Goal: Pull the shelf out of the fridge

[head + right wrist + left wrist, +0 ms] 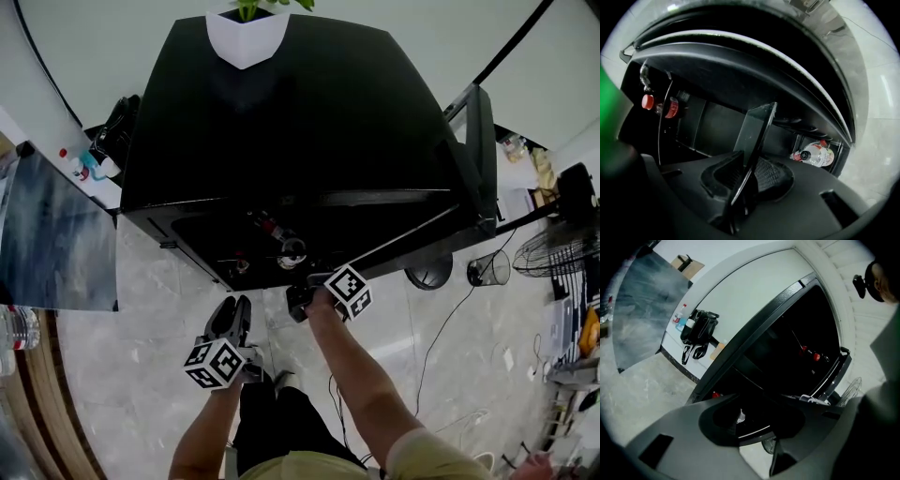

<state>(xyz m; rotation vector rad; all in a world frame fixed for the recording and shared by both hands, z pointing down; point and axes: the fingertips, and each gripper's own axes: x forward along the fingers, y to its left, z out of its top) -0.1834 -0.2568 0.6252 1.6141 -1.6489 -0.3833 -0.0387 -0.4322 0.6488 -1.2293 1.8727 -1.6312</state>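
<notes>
The black fridge (pixel 281 112) stands open in front of me, its door (pixel 476 150) swung out to the right. In the right gripper view a thin dark glass shelf (pixel 757 136) runs edge-on between the jaws. My right gripper (pixel 745 183) is shut on its front edge. In the head view the right gripper (pixel 302 298) is at the fridge's open front. My left gripper (pixel 231 317) hangs lower left over the floor, apart from the fridge. The left gripper (pixel 759 423) is open with nothing between its jaws.
Inside the fridge lie a clear bottle (pixel 813 154) and red-capped bottles (pixel 648 101). A white plant pot (pixel 247 36) sits on top of the fridge. A black bag (pixel 114 131) lies at the left, with a wire bin (pixel 489 269), a fan (pixel 553 253) and floor cables at the right.
</notes>
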